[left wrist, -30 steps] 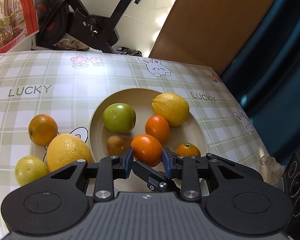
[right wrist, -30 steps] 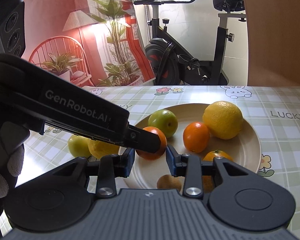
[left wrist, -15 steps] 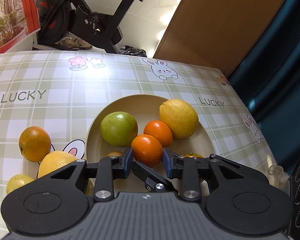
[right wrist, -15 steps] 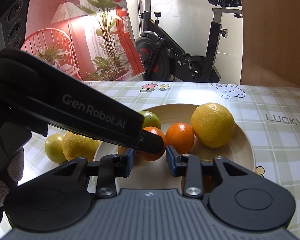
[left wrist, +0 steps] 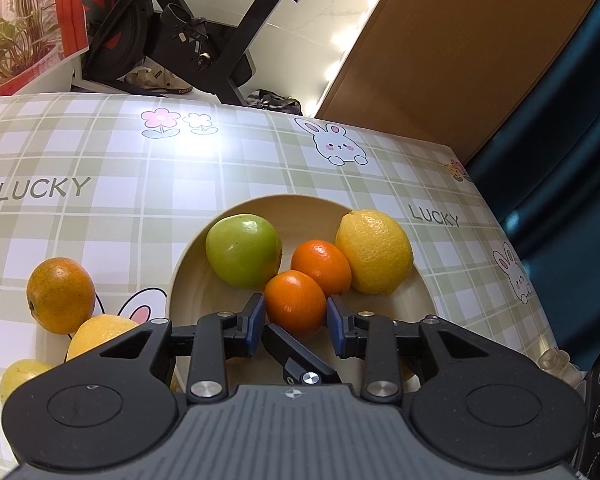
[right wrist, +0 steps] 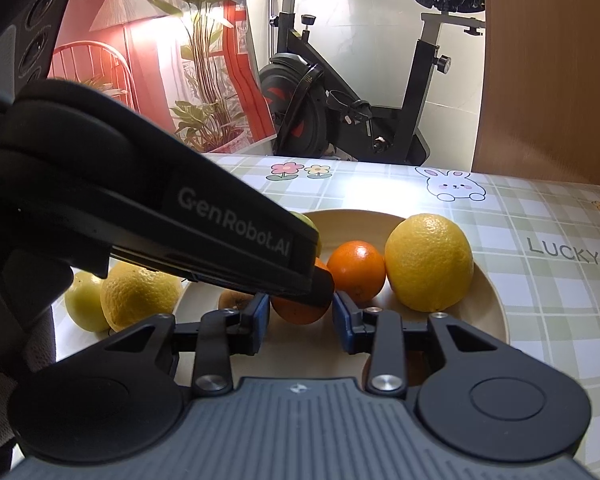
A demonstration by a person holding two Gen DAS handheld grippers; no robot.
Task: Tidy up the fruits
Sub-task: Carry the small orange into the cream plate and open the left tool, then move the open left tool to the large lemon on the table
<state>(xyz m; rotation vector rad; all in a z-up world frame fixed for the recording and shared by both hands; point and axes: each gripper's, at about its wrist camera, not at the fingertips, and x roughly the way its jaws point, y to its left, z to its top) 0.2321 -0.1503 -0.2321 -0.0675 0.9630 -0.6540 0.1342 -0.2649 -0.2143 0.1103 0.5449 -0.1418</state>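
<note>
We see the left gripper pitched steeply down over the round beige plate. Its blue pads sit against both sides of a small oval orange fruit, so it's clamped on it. The fruit is low over the near half of the plate; we can't tell if it touches the plate.

The right gripper comes in shallower from the near side. Its pads are a narrow gap apart with nothing pressed between them, so it's empty.

Only the left view shows:
- the whole green apple
- a speckled orange off the plate on the green checked tablecloth

Only the right view shows:
- the left tool's black body crossing diagonally and covering most of the apple
- a brown kiwi on the plate's near-left

Both views show a second orange touching a big yellow lemon.

The held fruit's long axis runs roughly pad to pad. The lemon's nub points to the far rim, so its long axis runs near to far.
</note>
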